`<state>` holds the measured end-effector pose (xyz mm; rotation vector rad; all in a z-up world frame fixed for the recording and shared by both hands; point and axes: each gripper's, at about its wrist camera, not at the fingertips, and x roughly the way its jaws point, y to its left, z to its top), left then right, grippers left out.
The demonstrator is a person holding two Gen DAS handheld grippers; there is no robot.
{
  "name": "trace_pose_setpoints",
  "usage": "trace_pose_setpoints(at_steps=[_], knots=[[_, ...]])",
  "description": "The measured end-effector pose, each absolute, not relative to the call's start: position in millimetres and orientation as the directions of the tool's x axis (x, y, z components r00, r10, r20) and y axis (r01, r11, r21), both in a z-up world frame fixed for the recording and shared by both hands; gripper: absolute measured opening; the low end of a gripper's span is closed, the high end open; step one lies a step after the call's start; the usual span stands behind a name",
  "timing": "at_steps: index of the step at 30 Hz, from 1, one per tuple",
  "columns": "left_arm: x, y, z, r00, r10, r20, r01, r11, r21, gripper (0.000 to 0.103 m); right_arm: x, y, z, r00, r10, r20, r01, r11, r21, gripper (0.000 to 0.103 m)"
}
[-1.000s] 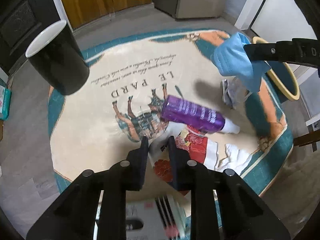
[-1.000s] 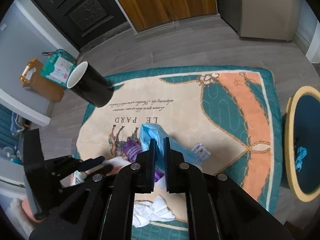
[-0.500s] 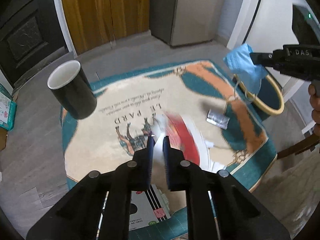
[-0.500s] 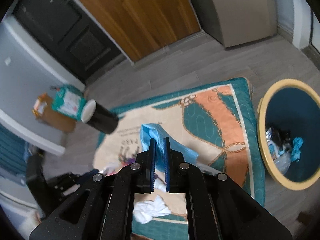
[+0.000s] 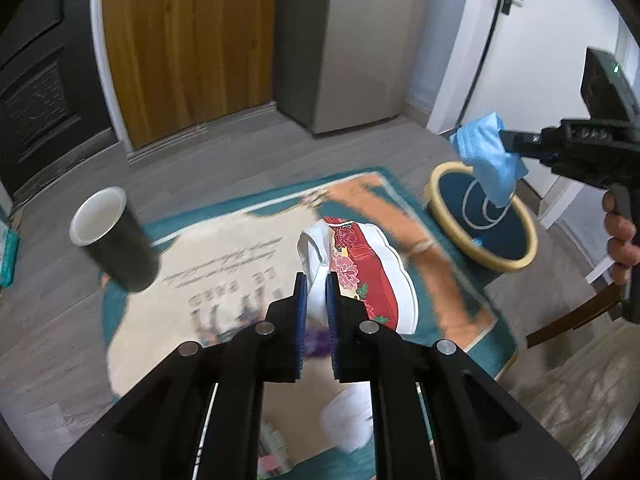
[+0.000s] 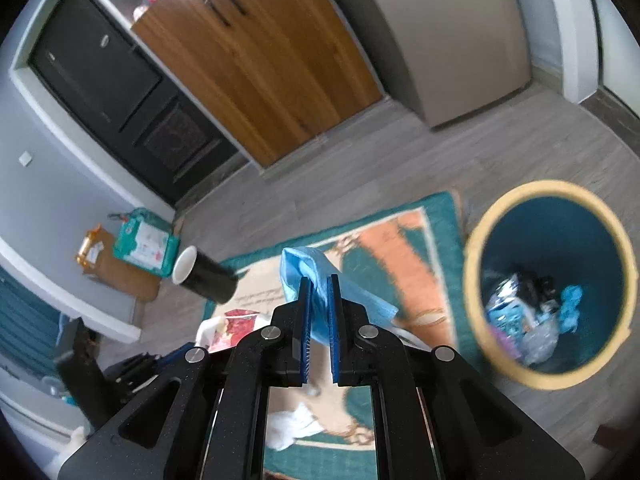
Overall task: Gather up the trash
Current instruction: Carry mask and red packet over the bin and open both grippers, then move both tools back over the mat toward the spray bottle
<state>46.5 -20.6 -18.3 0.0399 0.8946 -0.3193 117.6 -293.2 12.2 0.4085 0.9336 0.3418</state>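
Note:
My left gripper is shut on the white edge of a red-and-white flowered packet, which hangs above the patterned rug. My right gripper is shut on a blue face mask. In the left wrist view the mask dangles over the yellow-rimmed teal bin, its ear loop hanging toward the opening. From the right wrist view, the bin lies to the right with several pieces of trash inside. A purple bottle shows blurred on the rug behind my left fingers.
A black cup with a white inside stands at the rug's left corner. Crumpled white tissue lies near the rug's front edge. A green wipes pack sits by the wall. A hand grips the right gripper's handle.
My left gripper closed on the flowered packet and lifted it off the rug. My right gripper carried the mask up and rightward, from above the rug to over the bin.

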Motion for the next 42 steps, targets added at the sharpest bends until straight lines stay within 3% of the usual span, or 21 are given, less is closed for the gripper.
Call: trace_pose_setpoints(at_steps=[9, 18, 20, 21, 23, 27, 30, 32, 33, 35, 38, 42], knots=[[79, -134, -14, 0.549, -0.39, -0.739, 0.458, 0.88, -0.124, 0.009, 127, -388, -7, 0.599, 0.309, -0.739, 0.053, 0.905, 0.422, 0.009], [112, -248, -63, 0.472, -0.412, -0.779, 0.528, 0.84, -0.124, 0.009, 132, -460, -49, 0.56, 0.228, -0.796, 0.222, 0.885, 0.41, 0.009], [115, -257, -70, 0.474, -0.42, -0.774, 0.528, 0.839, -0.132, 0.01, 132, -465, -50, 0.571, 0.228, -0.789, 0.224, 0.881, 0.417, 0.02], [115, -257, -73, 0.465, -0.432, -0.773, 0.523, 0.838, -0.153, 0.013, 130, -466, -48, 0.578, 0.214, -0.787, 0.228, 0.884, 0.407, 0.024], [116, -253, -78, 0.45, -0.439, -0.778, 0.511, 0.841, -0.179, 0.029, 129, -465, -45, 0.589, 0.205, -0.782, 0.232, 0.884, 0.407, 0.029], [113, -247, -72, 0.474, -0.427, -0.77, 0.507, 0.847, -0.158, 0.037, 130, -468, -45, 0.598, 0.224, -0.77, 0.241, 0.866, 0.439, 0.034], [110, -234, -69, 0.487, -0.417, -0.767, 0.484, 0.86, -0.161, 0.06, 132, -463, -44, 0.592, 0.231, -0.772, 0.229, 0.871, 0.436, 0.039], [106, -222, -67, 0.502, -0.396, -0.769, 0.466, 0.873, -0.145, 0.081, 131, -459, -41, 0.595, 0.22, -0.773, 0.226, 0.877, 0.424, 0.052], [101, -215, -63, 0.519, -0.372, -0.77, 0.452, 0.884, -0.122, 0.085, 130, -456, -39, 0.6, 0.204, -0.774, 0.23, 0.882, 0.411, 0.057], [95, -203, -58, 0.544, -0.34, -0.767, 0.433, 0.897, -0.09, 0.095, 125, -451, -34, 0.614, 0.162, -0.772, 0.242, 0.893, 0.38, 0.079], [85, -182, -50, 0.581, -0.29, -0.76, 0.397, 0.917, -0.046, 0.097, 118, -440, -29, 0.625, 0.101, -0.774, 0.265, 0.905, 0.332, 0.093], [71, -153, -33, 0.617, -0.227, -0.754, 0.34, 0.94, -0.005, 0.097, 112, -415, -24, 0.612, 0.051, -0.789, 0.278, 0.92, 0.275, 0.096]])
